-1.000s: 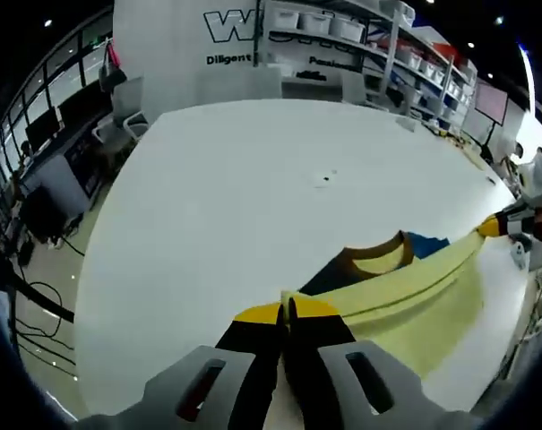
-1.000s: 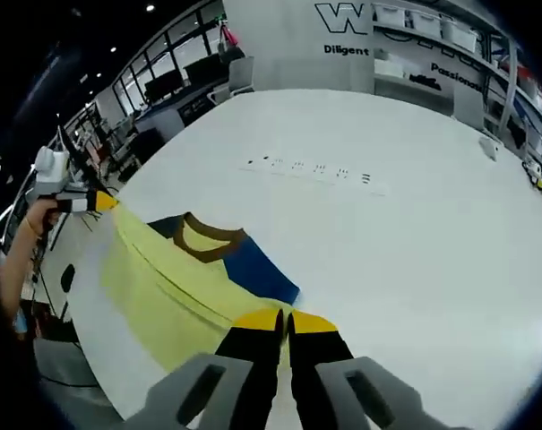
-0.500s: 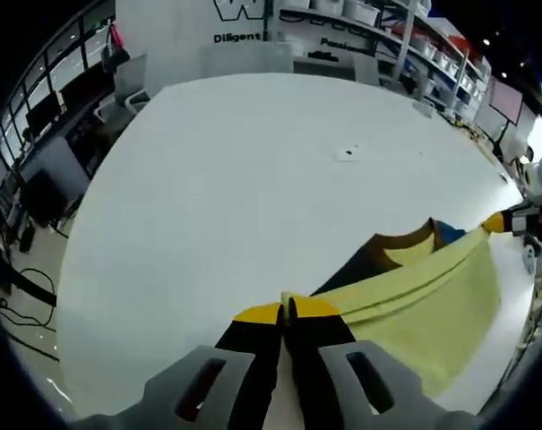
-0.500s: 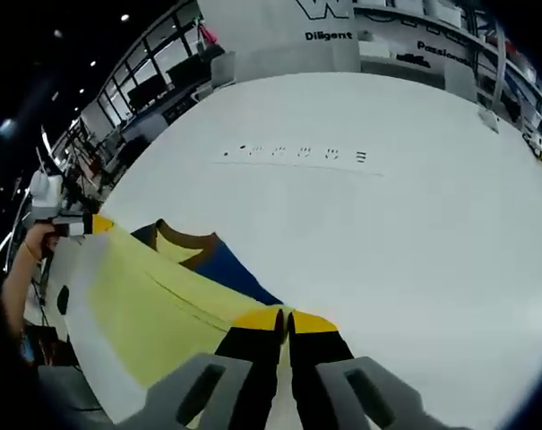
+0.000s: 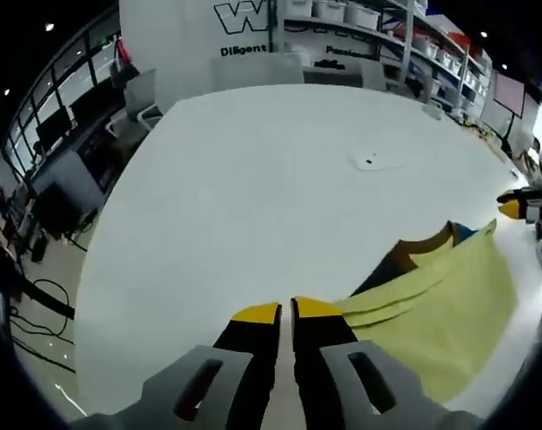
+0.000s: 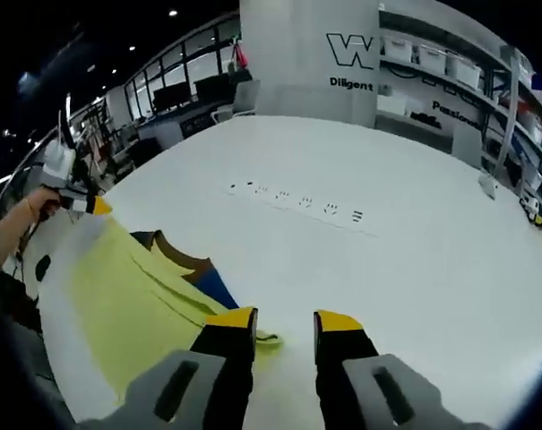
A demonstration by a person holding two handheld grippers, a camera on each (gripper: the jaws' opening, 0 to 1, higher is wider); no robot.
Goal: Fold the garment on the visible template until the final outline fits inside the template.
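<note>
While the yellow shirt (image 6: 136, 300) lies folded over on the near left of the white table (image 6: 387, 233), both tongs (image 6: 284, 324) (image 5: 285, 313) stand open, gripping nothing, so more folds probably remain, as no template outline is discernible.

Open right claw (image 6: 284, 322) beside yellow garment (image 6: 132, 300).

White table (image 5: 244, 197); storage shelves with bins (image 5: 378, 27) behind; pillar with "W" logo (image 6: 306, 54); desks, monitors (image 6: 176, 94) beyond.
</note>
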